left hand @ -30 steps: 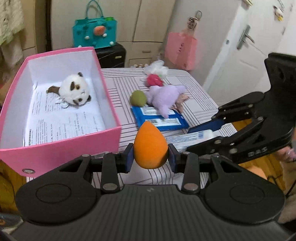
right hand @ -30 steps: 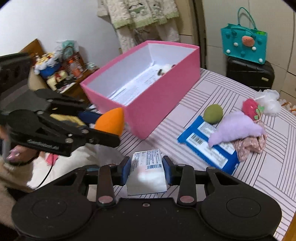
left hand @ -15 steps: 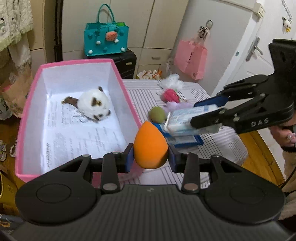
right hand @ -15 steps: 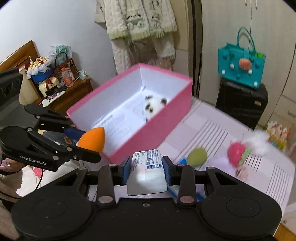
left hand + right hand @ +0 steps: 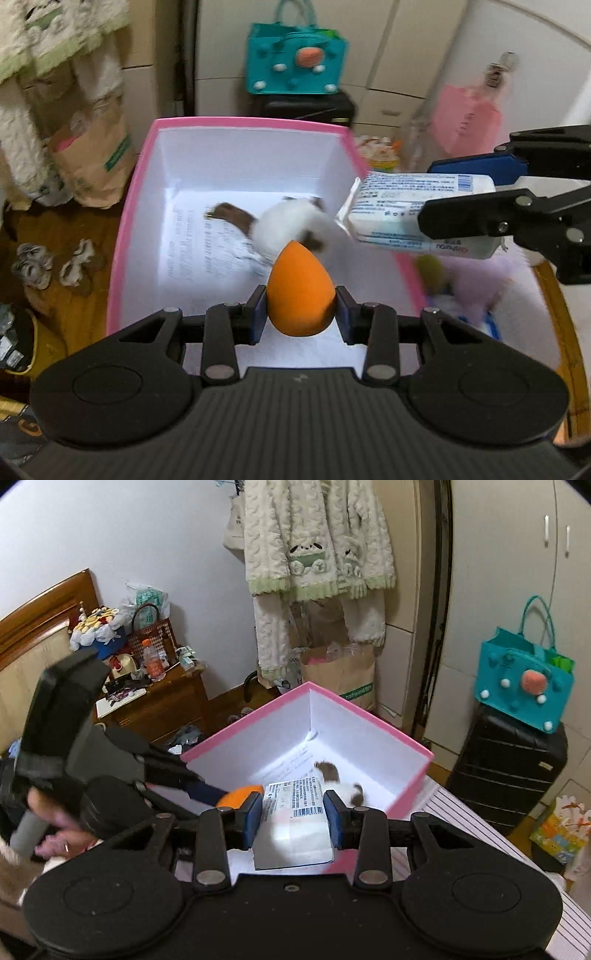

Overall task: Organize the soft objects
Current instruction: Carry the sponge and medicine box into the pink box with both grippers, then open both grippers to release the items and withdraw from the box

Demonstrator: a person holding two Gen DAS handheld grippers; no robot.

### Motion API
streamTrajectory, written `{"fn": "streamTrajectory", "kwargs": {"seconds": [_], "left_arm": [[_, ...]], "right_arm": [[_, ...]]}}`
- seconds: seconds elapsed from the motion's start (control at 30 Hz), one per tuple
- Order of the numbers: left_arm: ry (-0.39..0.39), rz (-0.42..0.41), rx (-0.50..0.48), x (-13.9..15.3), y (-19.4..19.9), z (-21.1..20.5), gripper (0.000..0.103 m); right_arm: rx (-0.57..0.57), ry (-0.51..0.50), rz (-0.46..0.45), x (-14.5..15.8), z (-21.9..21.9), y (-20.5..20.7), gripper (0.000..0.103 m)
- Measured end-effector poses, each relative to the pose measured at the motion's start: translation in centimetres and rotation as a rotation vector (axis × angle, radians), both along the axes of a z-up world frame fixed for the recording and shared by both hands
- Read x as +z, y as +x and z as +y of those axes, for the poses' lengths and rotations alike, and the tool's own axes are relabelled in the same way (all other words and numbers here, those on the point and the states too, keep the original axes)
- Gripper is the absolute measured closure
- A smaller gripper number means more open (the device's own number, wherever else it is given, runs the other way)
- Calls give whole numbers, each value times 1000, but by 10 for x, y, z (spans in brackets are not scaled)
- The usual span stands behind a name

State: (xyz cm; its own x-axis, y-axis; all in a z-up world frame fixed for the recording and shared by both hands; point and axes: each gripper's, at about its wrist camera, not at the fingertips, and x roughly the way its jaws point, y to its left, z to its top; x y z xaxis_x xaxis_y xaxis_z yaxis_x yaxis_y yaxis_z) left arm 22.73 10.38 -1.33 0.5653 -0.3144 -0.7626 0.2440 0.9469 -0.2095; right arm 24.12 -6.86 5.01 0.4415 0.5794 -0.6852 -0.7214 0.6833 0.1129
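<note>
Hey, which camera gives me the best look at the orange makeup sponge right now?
The left wrist view. The orange makeup sponge sits whole and sharp between the left gripper fingers, above the pink box. In the right wrist view only a sliver of it shows, behind the right gripper's near finger and the tissue pack.

Motion blur smears the plush toy (image 5: 291, 225) in the pink box (image 5: 125, 236); purple and green items at four o'clock unreadable.

white wall (image 5: 110, 535), wooden nightstand (image 5: 162, 709), cream wardrobe (image 5: 509, 572)
</note>
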Motion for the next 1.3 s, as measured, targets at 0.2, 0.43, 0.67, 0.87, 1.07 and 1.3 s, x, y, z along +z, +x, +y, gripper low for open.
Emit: {"fn": "streamTrajectory", "kwargs": {"seconds": [0.2,0.43,0.67,0.87,1.07,1.3], "left_arm": [[53,17,99,-16,36,16,66],[128,30,39,-8,63,23,66],[152,48,3,-11,81,24,66],[167,67,18,-19,93,20,67],[160,67,38,-17,99,23,66],[167,80,-1,-23,105,13,63]], "right_arm": [[26,-27,45,-35,19,32,62],[215,-69,44,-51,35,18,62],[314,-120,56,-69,61,21,62],[370,-162,51,-89,94,46,62],[353,-243,-47,-93,92,44,54],[289,-178,-87,-72,54,25,44]]}}
